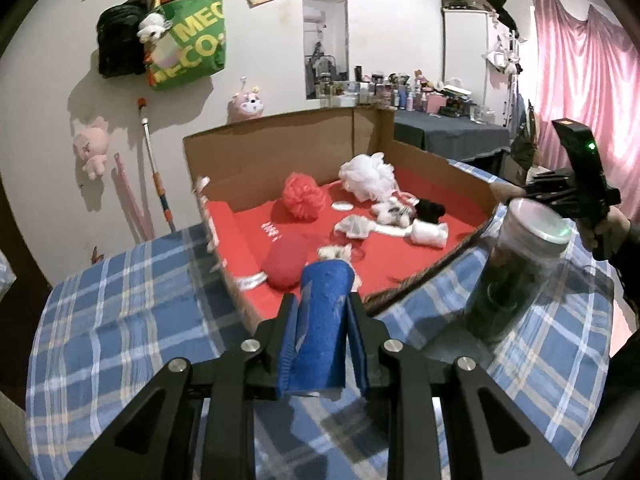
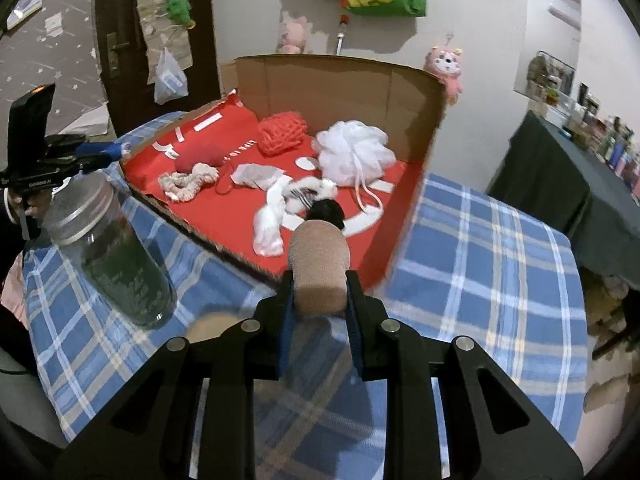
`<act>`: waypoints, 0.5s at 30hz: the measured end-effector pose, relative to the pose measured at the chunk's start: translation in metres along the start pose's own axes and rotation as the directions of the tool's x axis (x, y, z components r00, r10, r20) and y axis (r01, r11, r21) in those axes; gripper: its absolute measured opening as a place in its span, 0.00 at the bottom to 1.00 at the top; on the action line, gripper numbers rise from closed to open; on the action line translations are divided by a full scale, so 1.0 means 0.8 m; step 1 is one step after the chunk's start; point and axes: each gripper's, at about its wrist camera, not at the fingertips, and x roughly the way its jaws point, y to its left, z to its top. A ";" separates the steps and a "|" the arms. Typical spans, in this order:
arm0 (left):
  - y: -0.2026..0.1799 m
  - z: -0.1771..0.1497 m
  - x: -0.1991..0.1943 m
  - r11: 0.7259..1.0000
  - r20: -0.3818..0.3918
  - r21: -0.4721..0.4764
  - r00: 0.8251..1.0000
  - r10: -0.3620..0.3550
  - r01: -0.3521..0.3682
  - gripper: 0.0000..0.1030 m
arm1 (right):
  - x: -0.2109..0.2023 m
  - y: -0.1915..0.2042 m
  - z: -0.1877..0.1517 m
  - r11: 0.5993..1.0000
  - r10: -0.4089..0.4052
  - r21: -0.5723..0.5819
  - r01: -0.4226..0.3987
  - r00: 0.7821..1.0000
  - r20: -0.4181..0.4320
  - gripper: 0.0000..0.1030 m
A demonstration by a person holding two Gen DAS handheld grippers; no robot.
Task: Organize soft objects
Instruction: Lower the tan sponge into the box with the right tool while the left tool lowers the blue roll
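My left gripper (image 1: 322, 300) is shut on a blue rolled cloth (image 1: 320, 328), held above the plaid tablecloth just in front of the cardboard box (image 1: 256, 156). My right gripper (image 2: 320, 280) is shut on a beige rolled cloth (image 2: 319, 264), near the box's front edge (image 2: 224, 256). The red-lined box holds a white mesh pouf (image 1: 366, 176), a red mesh pouf (image 1: 304, 198), a red round cushion (image 1: 284, 260), white socks (image 2: 270, 220), a black soft item (image 2: 328, 210) and a braided white scrunchie (image 2: 188, 182). In the left wrist view the right gripper's body (image 1: 576, 184) shows at the right edge.
A glass jar with a metal lid (image 1: 516, 264) (image 2: 108, 252) stands on the blue plaid tablecloth (image 1: 120, 328) between the two grippers. A dark dresser (image 1: 448, 136) crowded with bottles stands behind. Bags and plush toys (image 1: 92, 148) hang on the wall. Pink curtains (image 1: 588, 80) hang at right.
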 end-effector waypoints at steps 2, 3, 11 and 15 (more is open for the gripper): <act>-0.004 0.016 0.008 1.000 -0.007 0.002 1.000 -0.030 0.030 0.25 | 0.009 0.003 0.015 1.000 0.027 -0.012 -0.027 0.999 -0.018 0.21; -0.006 0.022 0.012 0.999 -0.012 0.001 0.999 -0.039 0.039 0.25 | 0.013 0.004 0.020 0.999 0.034 -0.016 -0.034 0.999 -0.027 0.21; -0.038 0.080 0.078 0.994 -0.157 -0.006 0.982 -0.104 0.105 0.25 | 0.073 0.012 0.052 0.999 0.015 -0.041 -0.027 0.963 -0.268 0.21; -0.057 0.097 0.109 0.994 -0.232 0.007 0.967 -0.107 0.111 0.25 | 0.092 0.012 0.061 0.999 -0.015 -0.047 -0.003 0.928 -0.373 0.21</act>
